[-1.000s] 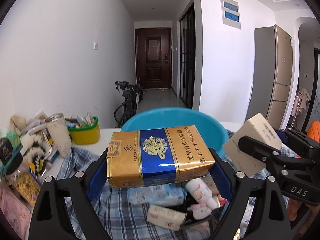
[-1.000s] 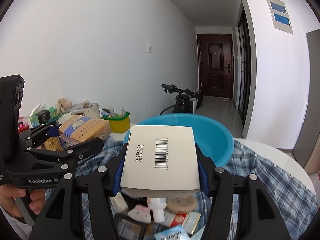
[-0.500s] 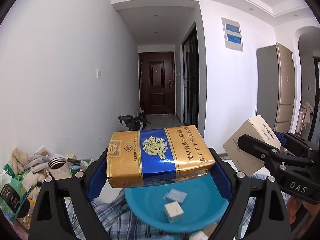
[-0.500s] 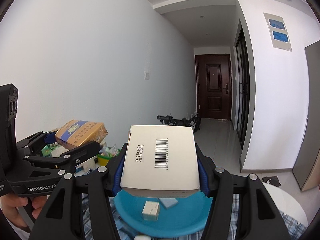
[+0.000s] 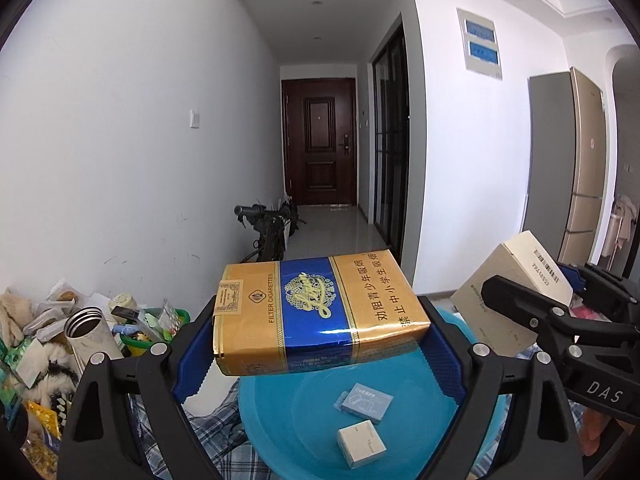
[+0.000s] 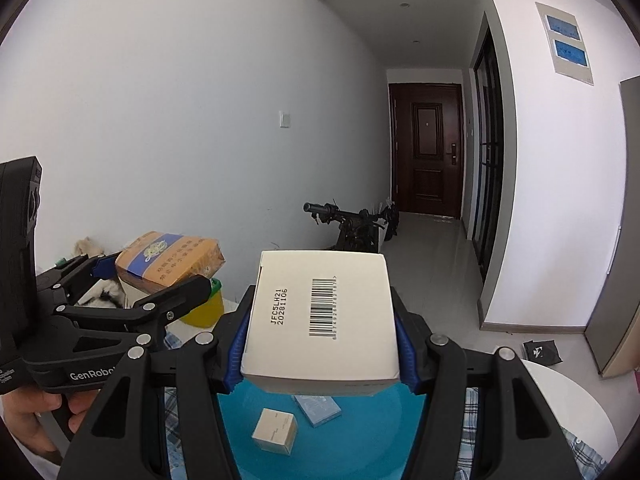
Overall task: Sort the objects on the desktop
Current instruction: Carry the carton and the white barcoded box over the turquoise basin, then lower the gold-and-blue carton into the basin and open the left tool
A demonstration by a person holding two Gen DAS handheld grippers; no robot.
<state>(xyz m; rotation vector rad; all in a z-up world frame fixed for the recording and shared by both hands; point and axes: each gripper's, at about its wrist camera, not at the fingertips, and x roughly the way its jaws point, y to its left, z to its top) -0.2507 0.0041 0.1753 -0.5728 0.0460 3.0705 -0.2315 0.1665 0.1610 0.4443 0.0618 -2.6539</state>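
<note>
My left gripper [image 5: 320,344] is shut on a gold and blue cigarette carton [image 5: 316,312] and holds it above a blue plastic basin [image 5: 288,432]. My right gripper [image 6: 320,348] is shut on a white box with a barcode [image 6: 320,320], also above the basin [image 6: 360,452]. The basin holds a small white box [image 5: 361,449] and a small light-blue box [image 5: 366,397]. Each gripper shows in the other's view: the right one with its box [image 5: 516,300], the left one with the carton [image 6: 168,260].
A clutter pile with a steel flask [image 5: 94,338] and a yellow-green tub [image 5: 144,344] lies at the left on the table. A blue checked cloth [image 5: 216,432] lies under the basin. The white round table edge [image 6: 576,412] is at the right. A bicycle [image 5: 268,232] stands in the hallway.
Both grippers have risen with their boxes and now look down into the basin from higher; the two small boxes inside it have come into view. The grips have not changed.
</note>
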